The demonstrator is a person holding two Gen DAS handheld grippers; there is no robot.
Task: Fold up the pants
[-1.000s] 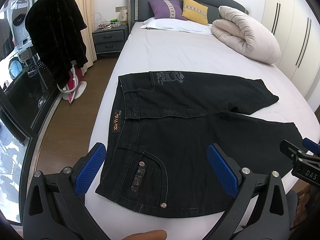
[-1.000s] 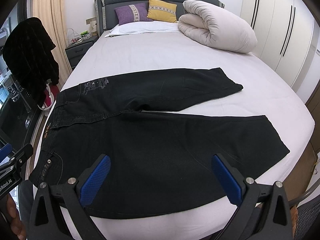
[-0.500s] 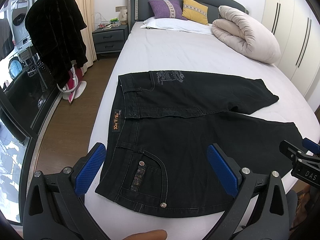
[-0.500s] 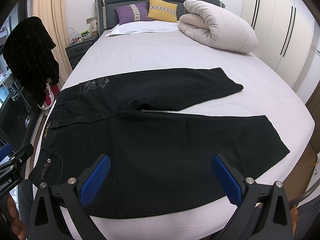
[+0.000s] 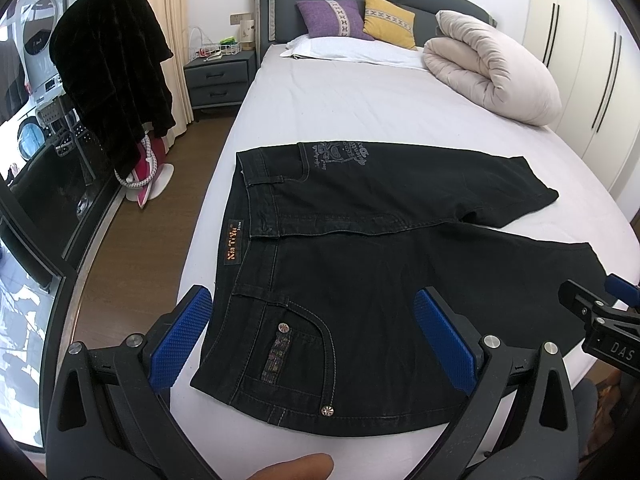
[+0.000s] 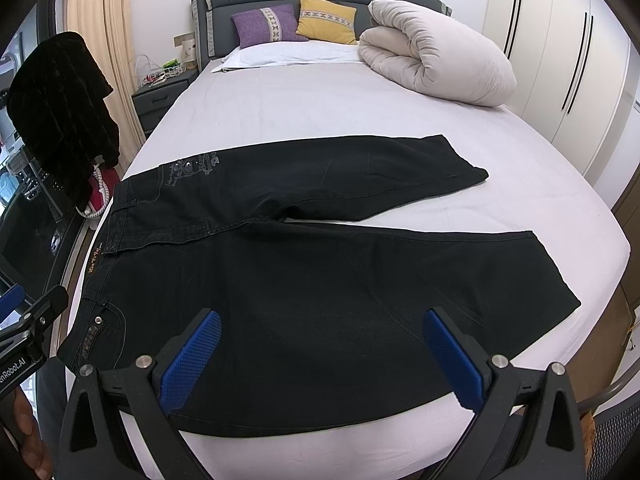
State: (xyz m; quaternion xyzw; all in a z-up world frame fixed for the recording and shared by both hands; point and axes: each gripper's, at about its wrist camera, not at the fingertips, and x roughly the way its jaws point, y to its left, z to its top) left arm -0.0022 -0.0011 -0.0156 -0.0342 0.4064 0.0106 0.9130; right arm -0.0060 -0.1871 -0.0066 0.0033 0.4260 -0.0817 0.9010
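Black pants (image 5: 380,264) lie flat on the white bed (image 5: 360,108), waistband at the left, both legs spread apart toward the right; they also show in the right wrist view (image 6: 320,272). My left gripper (image 5: 316,336) is open and empty, hovering above the near hip pocket. My right gripper (image 6: 320,352) is open and empty, above the near leg's front edge. The right gripper's body shows at the right edge of the left wrist view (image 5: 604,328). The left gripper's body shows at the left edge of the right wrist view (image 6: 24,328).
A rolled beige duvet (image 5: 496,72) and purple and yellow pillows (image 5: 360,20) lie at the bed's head. A dark nightstand (image 5: 220,80) and a black coat on a rack (image 5: 112,80) stand left of the bed. White wardrobes (image 6: 560,60) stand at the right.
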